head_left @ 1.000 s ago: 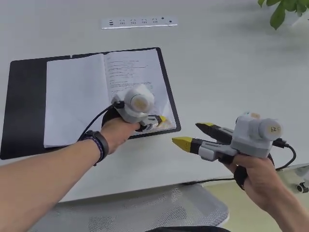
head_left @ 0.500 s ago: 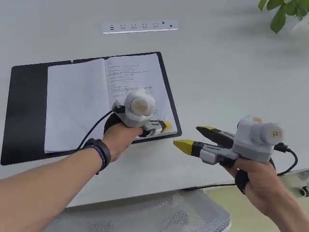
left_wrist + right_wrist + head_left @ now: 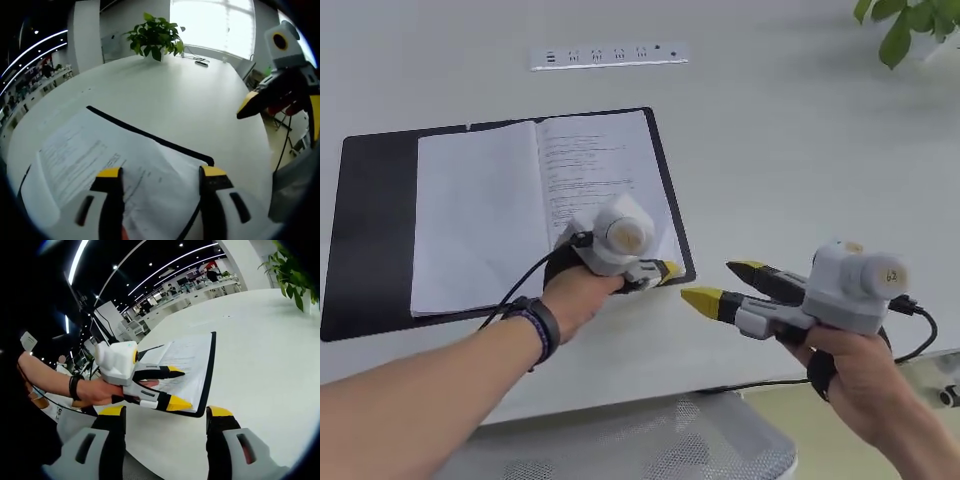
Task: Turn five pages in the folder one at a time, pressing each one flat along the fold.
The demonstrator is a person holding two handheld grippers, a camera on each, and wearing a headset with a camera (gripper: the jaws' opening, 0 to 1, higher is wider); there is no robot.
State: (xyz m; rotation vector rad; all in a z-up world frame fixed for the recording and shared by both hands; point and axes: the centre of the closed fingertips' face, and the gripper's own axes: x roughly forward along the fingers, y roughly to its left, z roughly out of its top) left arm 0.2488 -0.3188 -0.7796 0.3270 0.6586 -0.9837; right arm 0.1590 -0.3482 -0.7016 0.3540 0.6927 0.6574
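Hovering at the near corner of the right-hand page [image 3: 605, 165], the left claw [image 3: 665, 270] is spread and empty — a page turn looks about to start. The folder [image 3: 375, 200] lies open toward the left edge of the tabletop [image 3: 800, 150]; the right claw [image 3: 722, 283], open too, holds nothing. Next: pinch one sheet only.

The left claw [image 3: 183, 389], jaws apart, sits over the folder [image 3: 192, 352] corner.
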